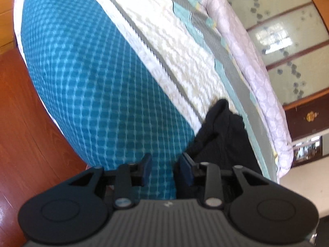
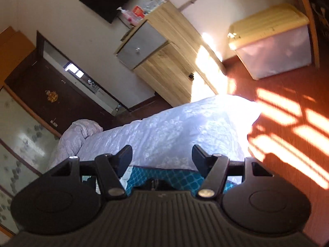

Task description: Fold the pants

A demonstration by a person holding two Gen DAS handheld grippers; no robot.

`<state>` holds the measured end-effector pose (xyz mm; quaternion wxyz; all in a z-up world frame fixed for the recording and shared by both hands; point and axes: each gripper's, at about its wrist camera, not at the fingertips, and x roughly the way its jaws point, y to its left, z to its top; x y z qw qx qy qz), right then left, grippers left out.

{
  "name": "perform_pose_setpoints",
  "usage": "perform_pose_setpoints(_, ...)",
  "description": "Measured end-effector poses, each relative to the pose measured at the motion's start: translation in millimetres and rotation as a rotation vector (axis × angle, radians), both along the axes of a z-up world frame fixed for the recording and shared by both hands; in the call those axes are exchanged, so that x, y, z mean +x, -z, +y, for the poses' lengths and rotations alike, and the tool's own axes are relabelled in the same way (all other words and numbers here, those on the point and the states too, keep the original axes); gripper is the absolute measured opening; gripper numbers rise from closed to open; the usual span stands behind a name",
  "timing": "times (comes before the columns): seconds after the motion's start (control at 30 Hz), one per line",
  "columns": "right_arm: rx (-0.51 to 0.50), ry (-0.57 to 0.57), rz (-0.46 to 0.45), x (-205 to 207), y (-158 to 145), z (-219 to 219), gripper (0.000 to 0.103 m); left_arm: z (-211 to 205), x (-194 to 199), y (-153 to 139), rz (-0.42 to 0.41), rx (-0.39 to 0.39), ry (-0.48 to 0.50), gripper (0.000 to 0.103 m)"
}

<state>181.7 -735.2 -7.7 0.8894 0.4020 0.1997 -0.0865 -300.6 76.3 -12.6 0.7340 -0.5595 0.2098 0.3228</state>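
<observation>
The black pants [image 1: 224,135] lie bunched on the bed, just right of my left gripper [image 1: 165,169]. The left gripper is open and empty, its blue-padded fingers [image 1: 186,169] over the teal patterned sheet [image 1: 92,82], the right finger beside the pants' edge. My right gripper [image 2: 162,156] is open wide and empty, held above the teal sheet [image 2: 164,178] and pointing over the white quilted bedcover [image 2: 185,123]. No pants show in the right wrist view.
A cream and grey blanket [image 1: 185,51] and a lilac quilt [image 1: 253,61] lie along the bed. Red wooden floor [image 2: 287,107] surrounds it. A wooden cabinet [image 2: 164,57], a dark door [image 2: 51,94] and a plastic storage box [image 2: 273,43] stand by the wall.
</observation>
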Motion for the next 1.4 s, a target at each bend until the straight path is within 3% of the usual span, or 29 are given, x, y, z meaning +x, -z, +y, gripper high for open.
perform_pose_setpoints(0.13, -0.020, -0.136, -0.016, 19.4, -8.3, 36.6, 0.067, 15.1, 7.3, -15.8, -0.021, 0.042, 0.008, 0.031)
perform_pose_setpoints(0.23, -0.040, -0.256, 0.004, 37.4, -13.4, 73.7, 0.066, 27.8, 34.4, -34.7, -0.021, 0.105, 0.060, 0.031)
perform_pose_setpoints(0.47, -0.127, -0.471, 0.053, 73.7, -39.0, 149.9, 0.067, 47.6, 144.1, -66.7, 0.078, 0.323, 0.253, 0.064)
perform_pose_setpoints(0.57, -0.151, -0.526, 0.102, 98.4, -46.3, 180.4, 0.067, 52.2, 192.1, -60.7, 0.130, 0.398, 0.326, 0.085)
perform_pose_setpoints(0.77, -0.243, -0.628, 0.158, 178.4, -57.7, 261.9, 0.067, 60.6, 270.4, -24.7, 0.200, 0.433, 0.450, 0.088)
perform_pose_setpoints(0.93, -0.255, -0.611, 0.276, 268.7, -32.4, 324.2, 0.066, 67.4, 312.1, 4.3, 0.230, 0.446, 0.487, 0.090)
perform_pose_setpoints(0.97, -0.269, -0.587, 0.299, 285.2, -24.1, 335.2, 0.066, 65.9, 318.4, 8.9, 0.236, 0.460, 0.493, 0.087)
perform_pose_setpoints(1.0, -0.298, -0.561, 0.322, 300.3, -15.3, 346.0, 0.066, 64.0, 323.7, 13.4, 0.247, 0.481, 0.503, 0.069)
perform_pose_setpoints(1.03, -0.335, -0.534, 0.346, 313.5, -6.7, 355.3, 0.066, 61.8, 327.5, 17.7, 0.272, 0.508, 0.515, 0.058)
perform_pose_setpoints(1.1, -0.399, -0.502, 0.402, 336.4, 13.4, 372.6, 0.066, 55.8, 329.8, 20.0, 0.299, 0.578, 0.525, 0.054)
perform_pose_setpoints(1.17, -0.459, -0.495, 0.482, 353.2, 35.5, 382.2, 0.062, 55.0, 324.0, 16.6, 0.278, 0.578, 0.509, 0.052)
perform_pose_setpoints(1.2, -0.498, -0.479, 0.479, 353.9, 39.5, 385.7, 0.051, 56.5, 319.7, 13.1, 0.262, 0.574, 0.492, 0.051)
perform_pose_setpoints(1.23, -0.535, -0.475, 0.434, 350.0, 38.8, 387.3, 0.023, 58.1, 313.8, 8.0, 0.243, 0.570, 0.468, 0.049)
perform_pose_setpoints(1.27, -0.537, -0.476, 0.426, 348.0, 38.2, 384.6, 0.021, 58.6, 305.8, 2.1, 0.217, 0.565, 0.440, 0.005)
perform_pose_setpoints(1.3, -0.500, -0.472, 0.410, 344.4, 34.9, 376.5, 0.005, 60.7, 299.8, -5.5, 0.209, 0.564, 0.404, 0.006)
perform_pose_setpoints(1.4, -0.379, -0.440, 0.331, 323.0, 11.3, 341.7, 0.005, 66.2, 271.8, -25.2, 0.144, 0.545, 0.294, 0.006)
